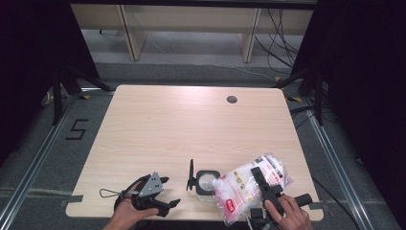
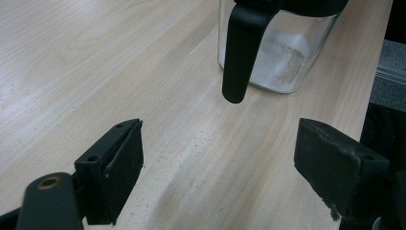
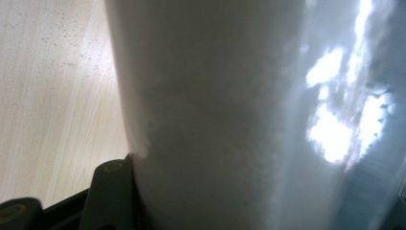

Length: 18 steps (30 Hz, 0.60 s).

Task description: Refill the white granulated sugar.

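1. Tongs on the right (image 1: 261,184) clamp a clear bag (image 1: 244,184) of white grains, held by the right hand (image 1: 289,213) at the counter's near right edge; the bag lies tilted, its low corner over the jar's mouth.
2. Bag (image 3: 215,115) fills the right gripper view, white and close against the lens, with one black jaw showing at the bottom left and pressed to it.
3. Tongs on the left (image 1: 165,191) stand open with nothing between the jaws, held by the left hand (image 1: 127,213) near the counter's near left edge, with the grey plate on top.
4. Left gripper view: the left tongs (image 2: 218,163) have their two jaws well apart over bare wood, pointing toward the jar.
5. Jar (image 1: 207,183) is square, clear glass with a black rim, near the front edge between the two hands, just beside the bag; its black lid (image 1: 191,176) stands up, hinged open on the left side.
6. Jar (image 2: 287,57) holds a thin layer of white grains at its bottom; a black clasp (image 2: 242,52) hangs down in front of it.
7. Counter (image 1: 191,124) is pale wood, with a round cable hole (image 1: 232,99) near the far right.
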Tool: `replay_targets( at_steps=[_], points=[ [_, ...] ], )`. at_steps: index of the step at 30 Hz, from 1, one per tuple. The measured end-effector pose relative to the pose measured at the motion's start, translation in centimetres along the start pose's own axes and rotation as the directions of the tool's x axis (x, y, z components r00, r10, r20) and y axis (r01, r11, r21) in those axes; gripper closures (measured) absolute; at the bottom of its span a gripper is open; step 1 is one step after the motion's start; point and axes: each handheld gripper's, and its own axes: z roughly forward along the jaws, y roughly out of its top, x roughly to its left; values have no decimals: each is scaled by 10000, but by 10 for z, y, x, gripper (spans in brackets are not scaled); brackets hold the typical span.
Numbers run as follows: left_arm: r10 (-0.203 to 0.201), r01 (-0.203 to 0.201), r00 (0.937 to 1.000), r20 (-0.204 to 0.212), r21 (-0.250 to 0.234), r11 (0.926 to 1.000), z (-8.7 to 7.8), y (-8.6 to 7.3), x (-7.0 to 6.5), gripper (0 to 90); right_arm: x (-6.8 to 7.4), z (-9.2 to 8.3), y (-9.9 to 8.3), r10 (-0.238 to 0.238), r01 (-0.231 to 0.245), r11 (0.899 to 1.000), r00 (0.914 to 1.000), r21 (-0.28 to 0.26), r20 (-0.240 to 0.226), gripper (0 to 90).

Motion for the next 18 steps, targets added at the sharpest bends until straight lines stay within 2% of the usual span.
replay_targets(
  at_steps=[1, 6, 7, 9, 10, 16, 17, 18],
  points=[
    [100, -101, 9999, 58, 158, 9998, -1, 1, 1, 169, -1, 0, 0, -233, 233, 9997, 9997, -26, 20, 426],
    [208, -209, 9998, 65, 121, 9997, -1, 1, 1, 169, 1, 1, -1, -215, 218, 9994, 9997, -265, 120, 426],
    [113, -113, 9999, -2, 94, 9999, 0, 1, 0, 169, 0, 2, -1, -196, 205, 9992, 9995, -345, 257, 426],
    [188, -187, 9998, -100, 182, 9997, -1, 1, 1, 170, 1, 2, -1, -119, 123, 9995, 9998, -281, 139, 426],
    [8, -8, 10000, -57, -37, 10000, 0, 0, 0, 170, 0, 2, -1, -164, 169, 9994, 9997, -285, 163, 427],
    [-75, 76, 10000, 12, -128, 9999, -1, 0, -1, 170, 0, 1, -1, -204, 210, 9994, 9996, -283, 217, 427],
    [-63, 64, 10000, 61, -66, 10000, -1, 0, 0, 170, 1, 0, 0, -29, 32, 9998, 9998, -210, 182, 427],
    [-51, 51, 10000, -47, -131, 9999, 0, 0, -1, 170, 0, 0, 0, -139, 140, 9998, 9999, -144, 71, 427]
  ],
)
